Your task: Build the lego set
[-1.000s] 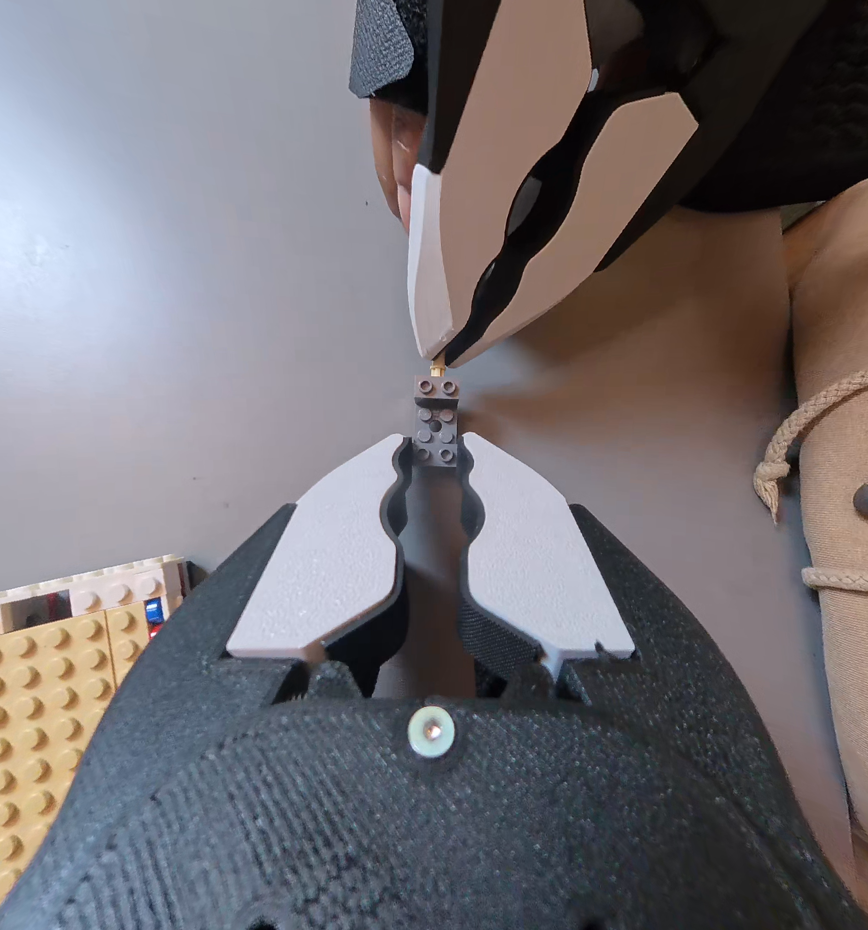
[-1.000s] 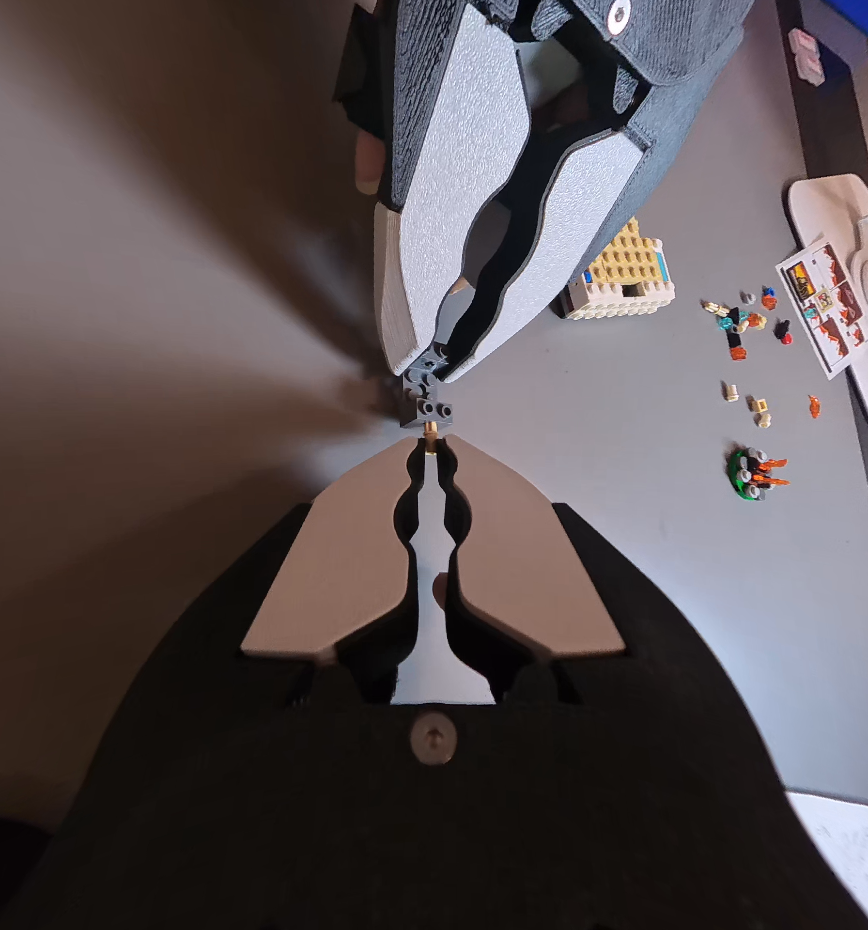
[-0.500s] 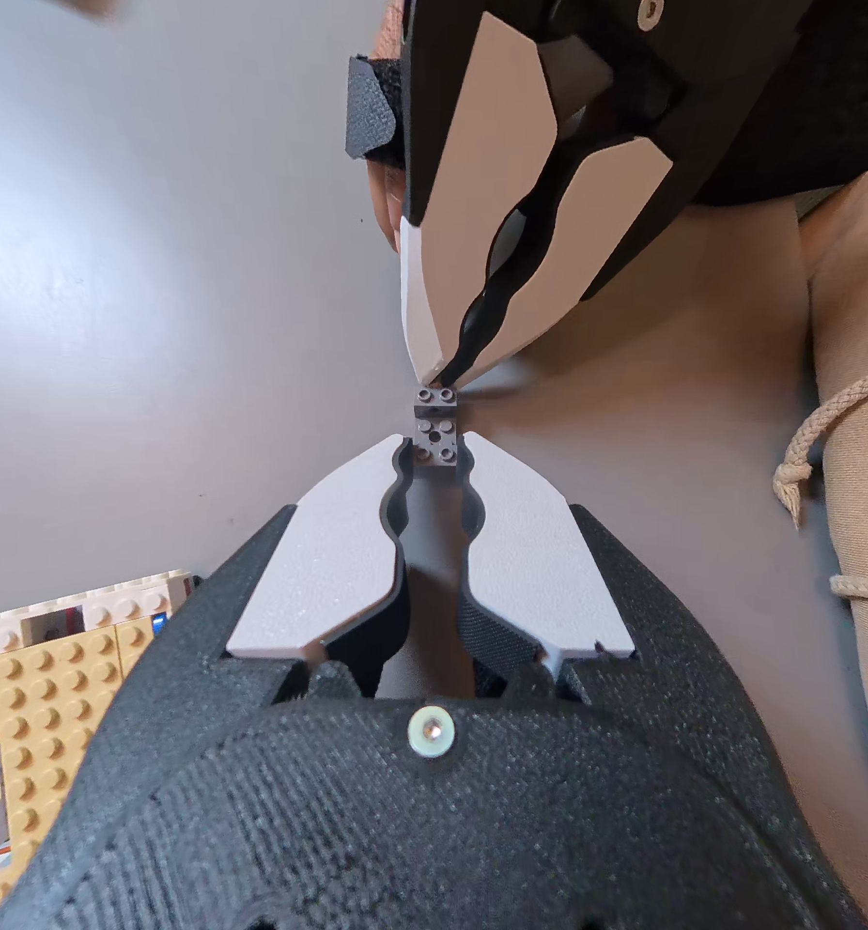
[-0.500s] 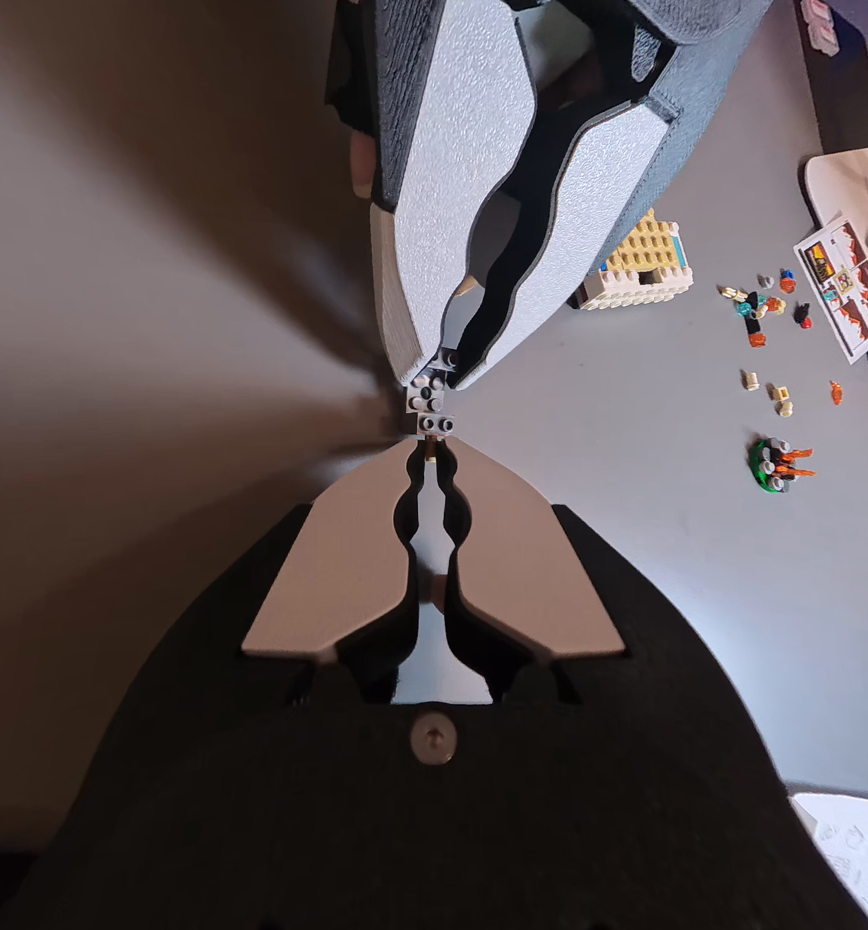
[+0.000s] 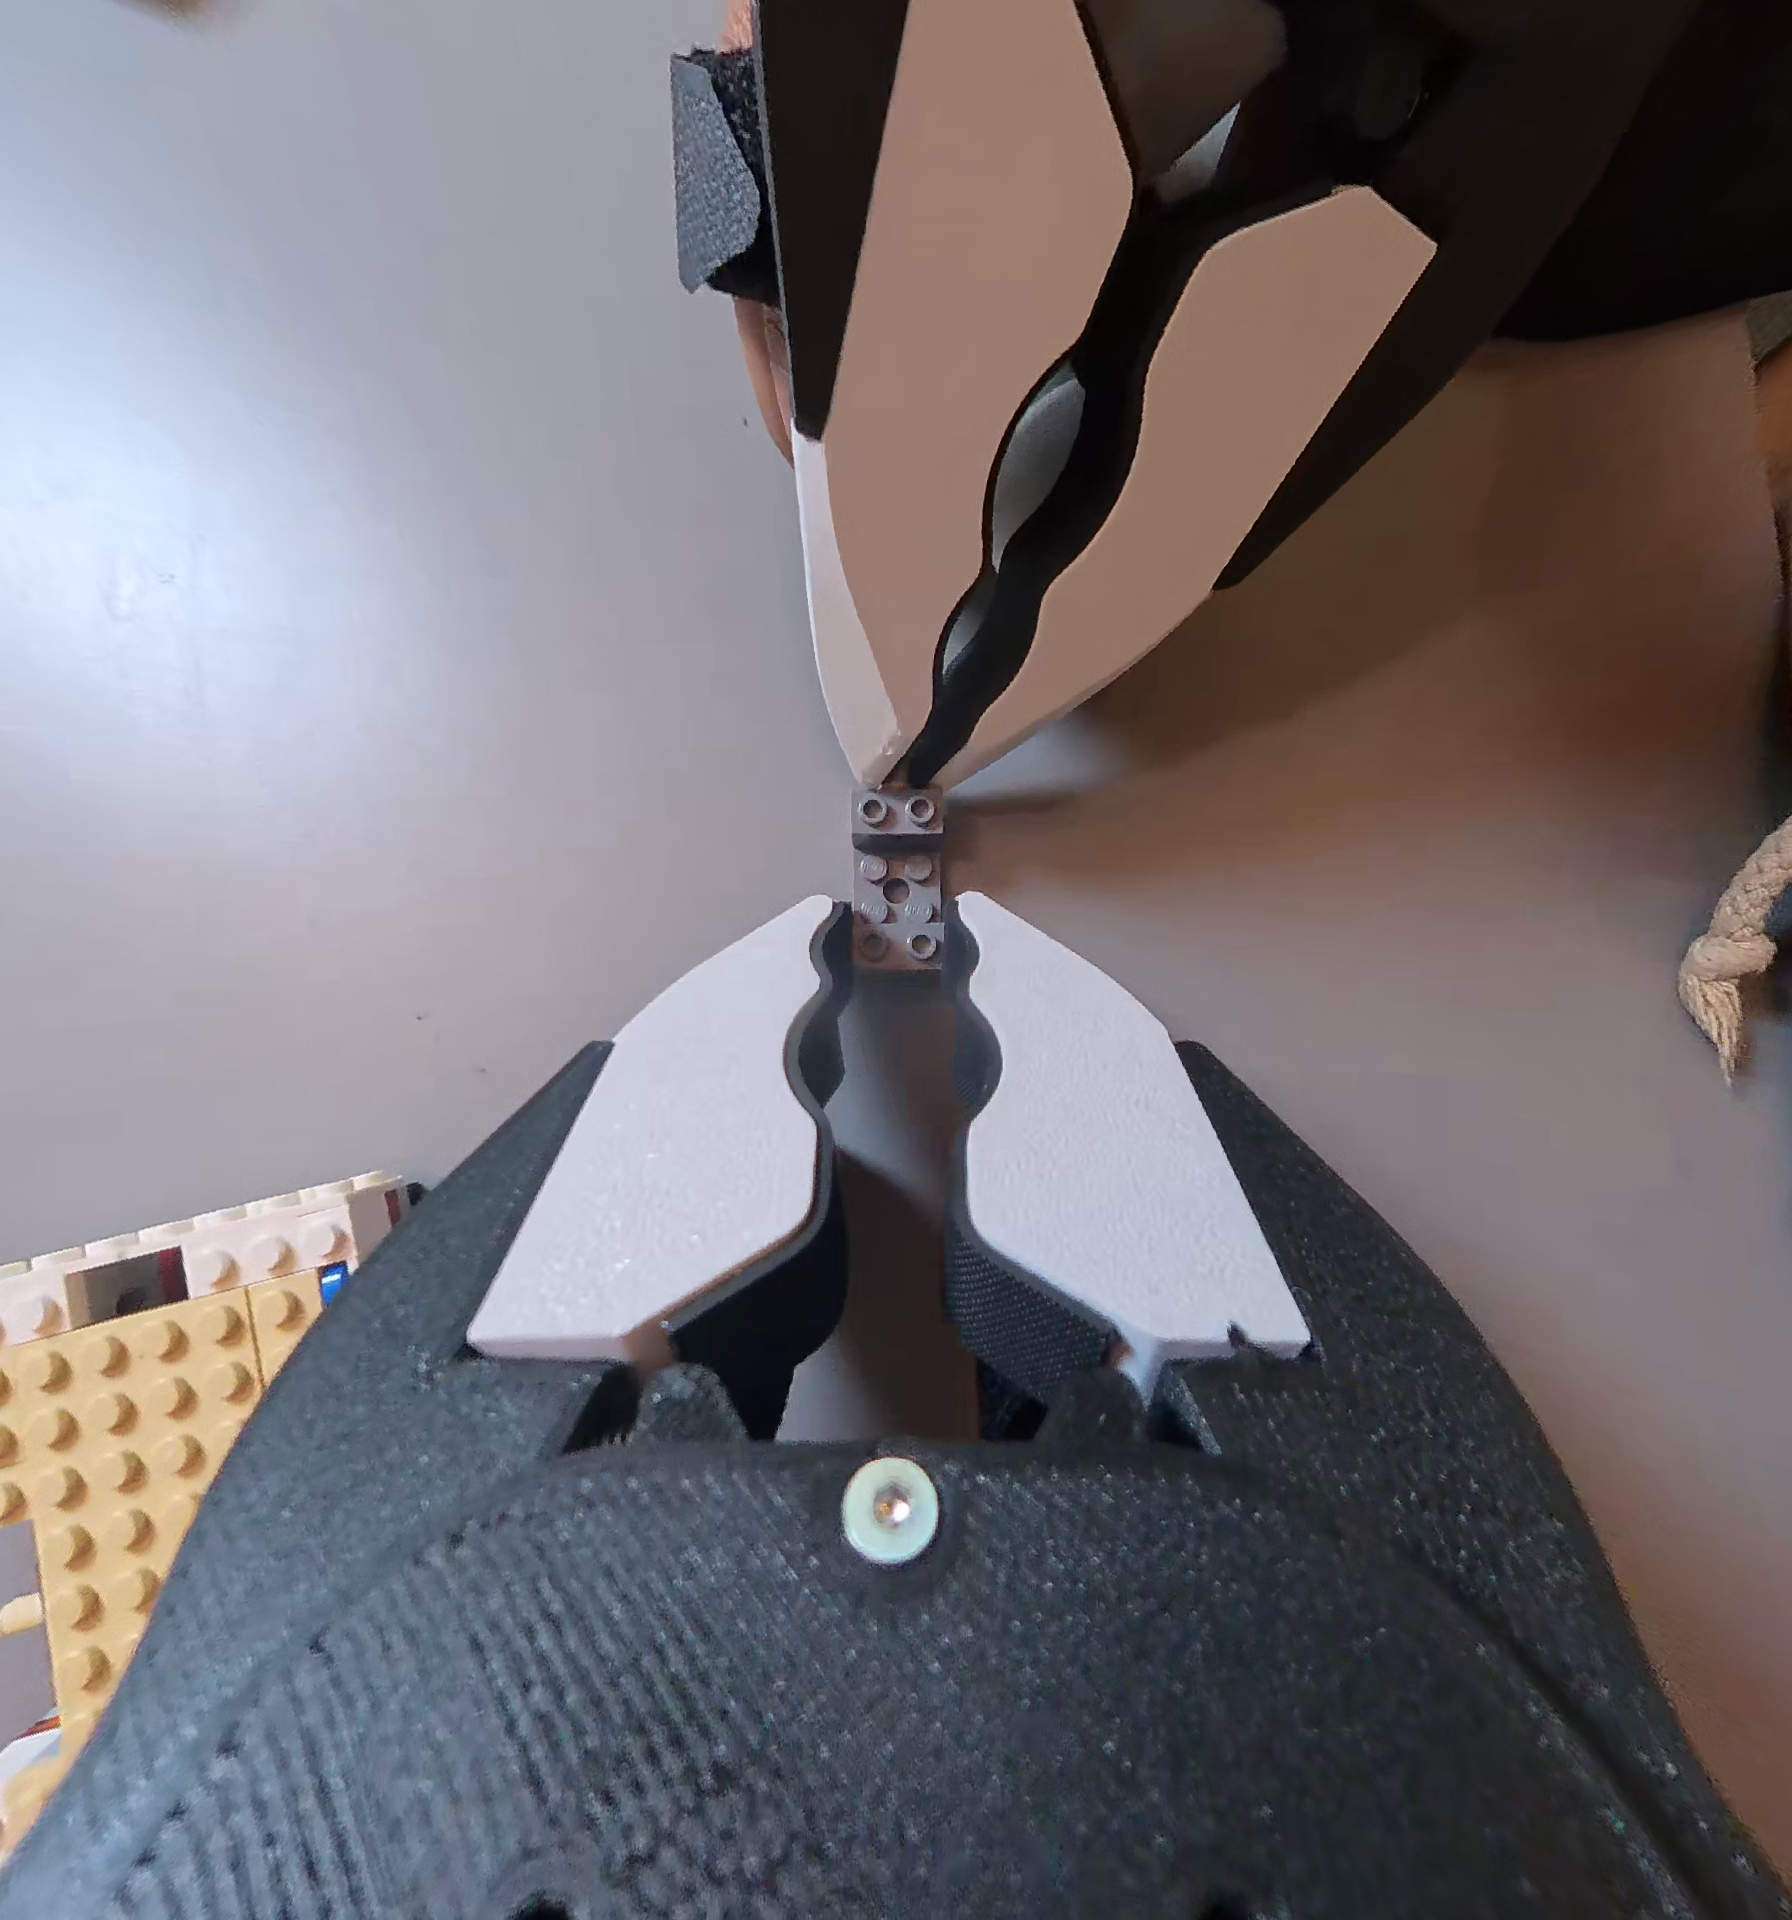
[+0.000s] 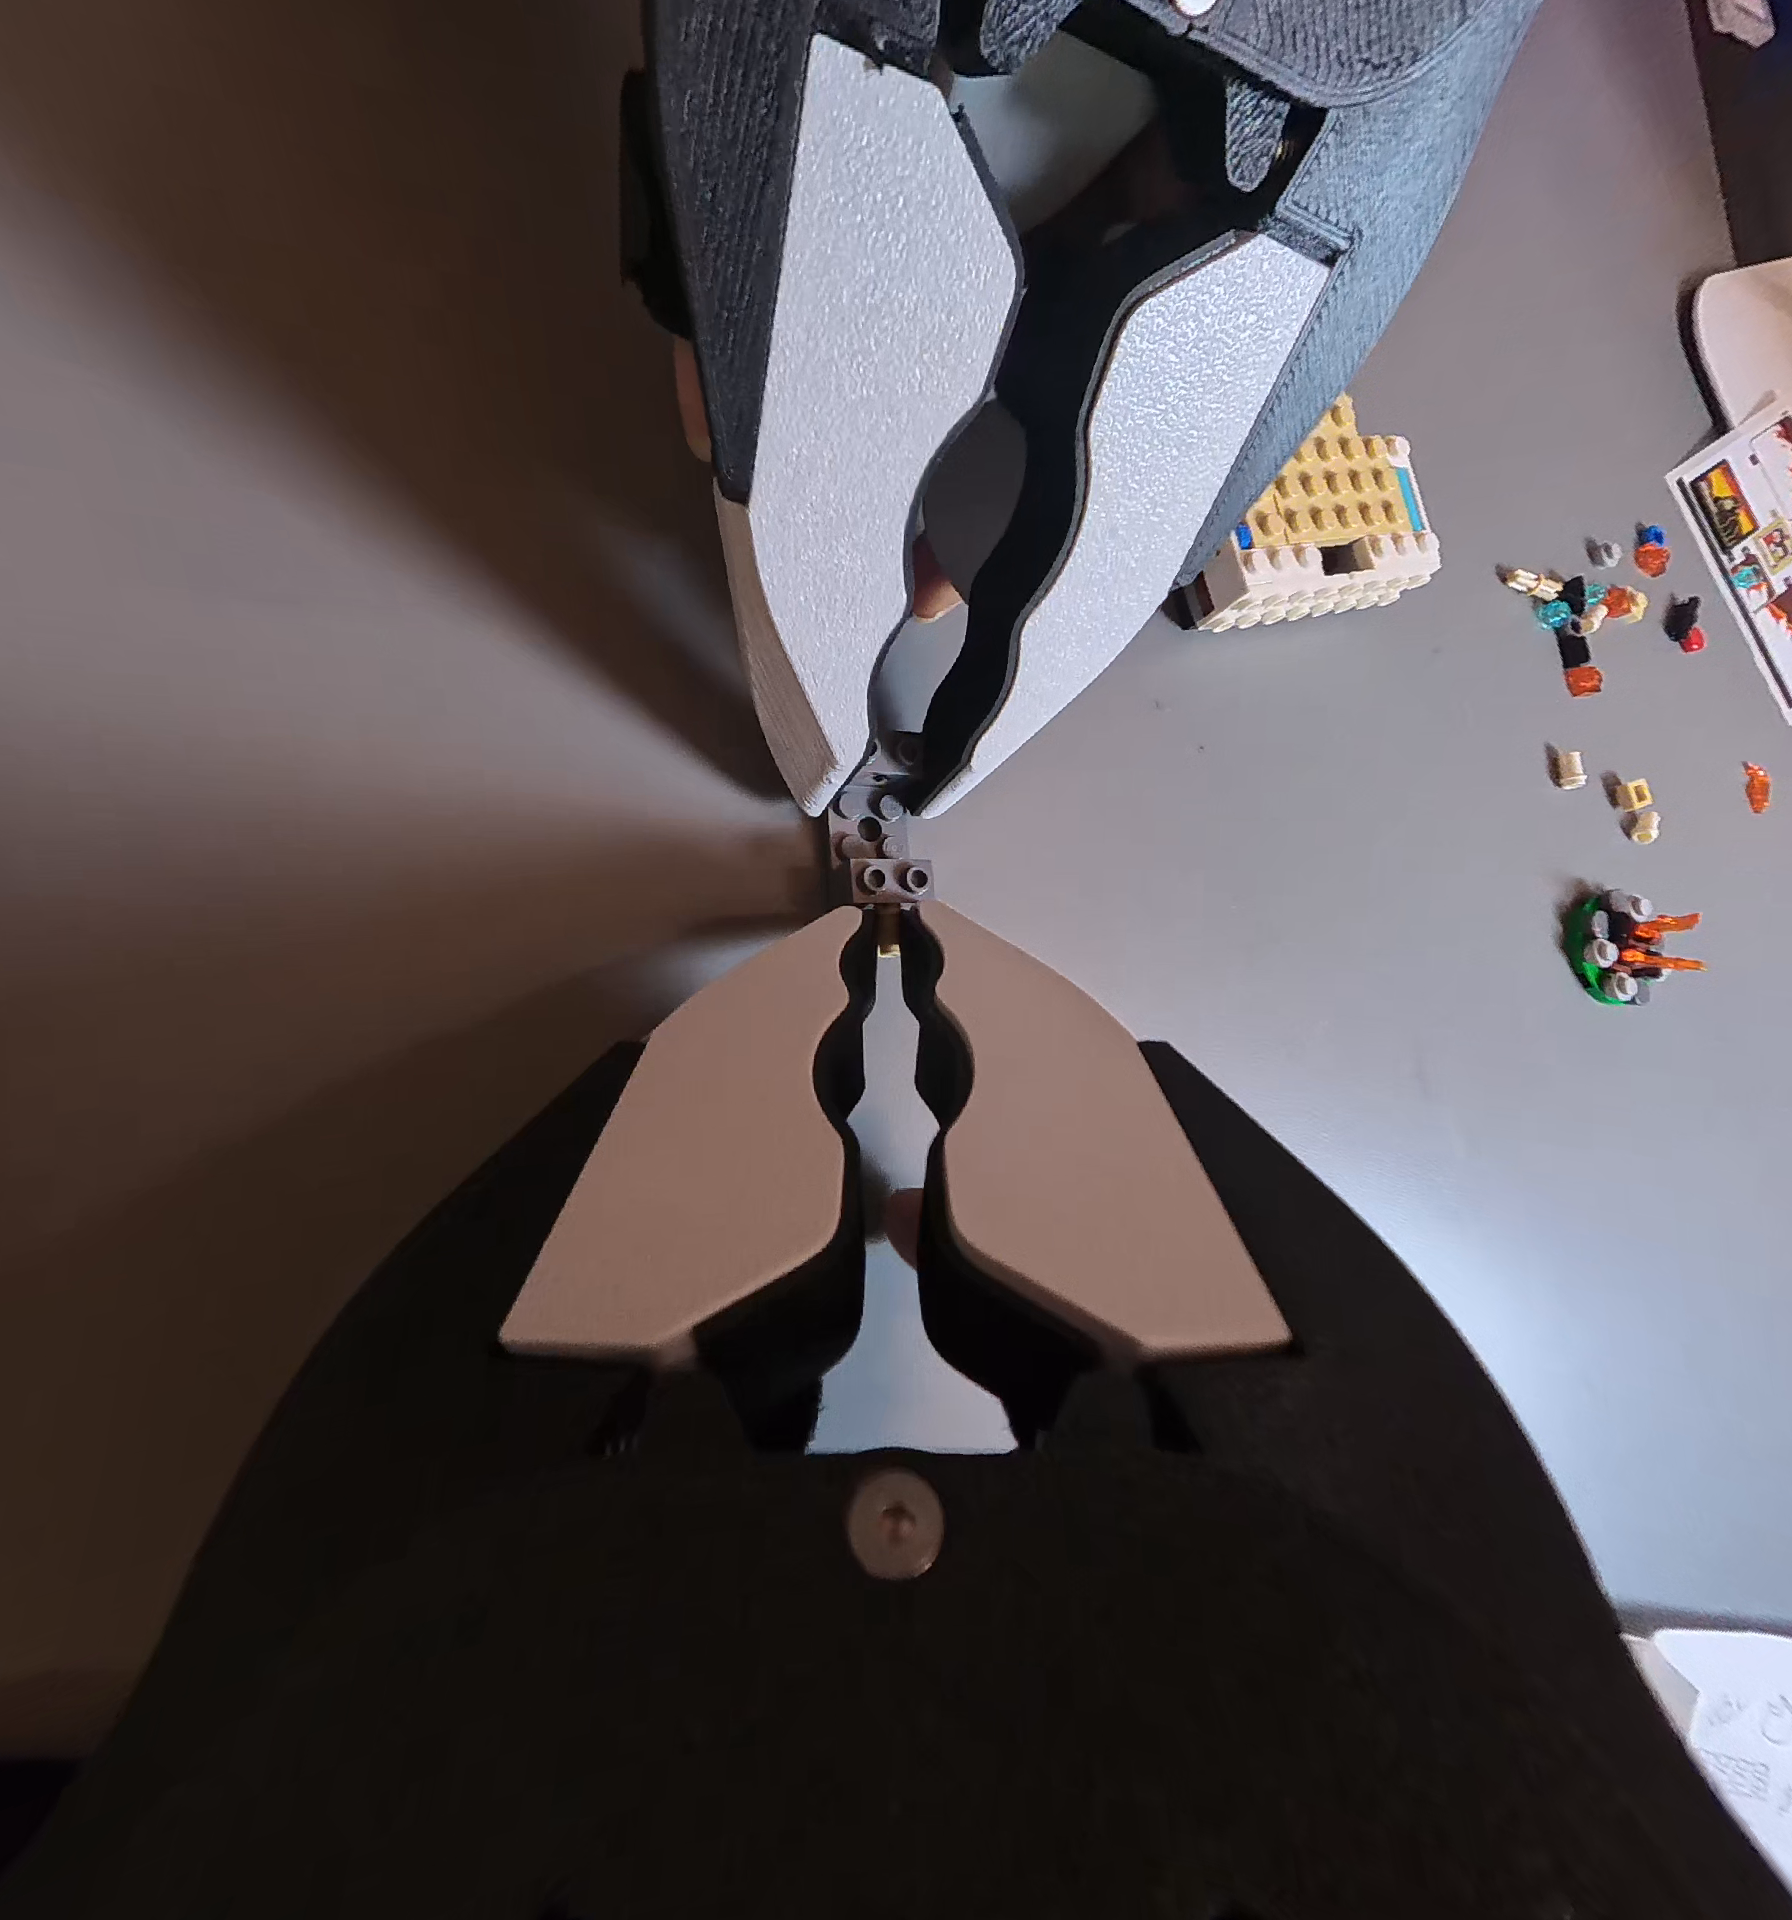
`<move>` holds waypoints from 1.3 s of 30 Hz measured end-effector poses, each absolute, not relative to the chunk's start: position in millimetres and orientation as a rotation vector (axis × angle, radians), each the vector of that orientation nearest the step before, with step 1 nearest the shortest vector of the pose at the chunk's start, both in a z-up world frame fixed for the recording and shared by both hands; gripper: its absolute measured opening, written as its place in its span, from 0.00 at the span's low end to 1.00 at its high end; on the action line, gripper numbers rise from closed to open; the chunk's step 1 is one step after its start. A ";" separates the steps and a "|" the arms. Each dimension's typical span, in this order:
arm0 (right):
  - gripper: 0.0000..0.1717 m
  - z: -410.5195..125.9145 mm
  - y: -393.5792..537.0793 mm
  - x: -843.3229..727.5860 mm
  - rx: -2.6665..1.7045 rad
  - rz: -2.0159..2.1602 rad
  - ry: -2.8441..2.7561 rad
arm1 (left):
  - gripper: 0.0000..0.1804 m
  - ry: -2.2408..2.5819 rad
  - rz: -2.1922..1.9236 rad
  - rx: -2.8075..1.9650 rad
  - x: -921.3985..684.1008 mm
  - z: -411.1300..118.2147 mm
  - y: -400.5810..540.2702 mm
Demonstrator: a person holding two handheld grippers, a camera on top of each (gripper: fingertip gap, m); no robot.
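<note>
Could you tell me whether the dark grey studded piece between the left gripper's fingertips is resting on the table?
No: the dark grey studded piece sits clamped between the left gripper fingertips, raised clear of the grey table.

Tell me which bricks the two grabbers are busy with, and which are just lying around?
In use:
- small dark grey studded plate, clamped in left gripper
- tiny tan peg, pinched in right gripper, at the plate's end

Lying about:
- tan and white brick building
- scattered colourful small pieces
- green round piece with orange flames
</note>
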State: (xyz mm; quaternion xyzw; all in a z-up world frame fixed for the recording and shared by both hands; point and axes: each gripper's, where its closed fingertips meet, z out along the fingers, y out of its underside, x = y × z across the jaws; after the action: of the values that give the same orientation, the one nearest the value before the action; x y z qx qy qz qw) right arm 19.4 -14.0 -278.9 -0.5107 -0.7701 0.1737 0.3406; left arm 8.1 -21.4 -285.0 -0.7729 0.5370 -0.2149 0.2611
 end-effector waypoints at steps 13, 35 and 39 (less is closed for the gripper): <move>0.04 -279.2 -17.5 26.4 -1.362 0.535 -2.047 | 0.09 1.459 -0.593 -2.072 9.6 -283.7 -24.3; 0.02 -280.2 -17.2 22.3 -1.360 0.482 -2.096 | 0.09 1.490 -0.537 -2.059 8.6 -286.1 -23.4; 0.03 -280.4 -16.6 24.1 -1.393 0.525 -2.066 | 0.09 1.482 -0.561 -2.044 8.6 -284.8 -22.8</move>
State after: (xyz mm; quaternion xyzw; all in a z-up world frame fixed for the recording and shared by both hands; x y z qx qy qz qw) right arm 24.1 -16.6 -280.4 -0.5228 -0.7758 0.1973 0.2931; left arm 8.6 -22.8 -284.8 -0.7600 0.5511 -0.2087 0.2741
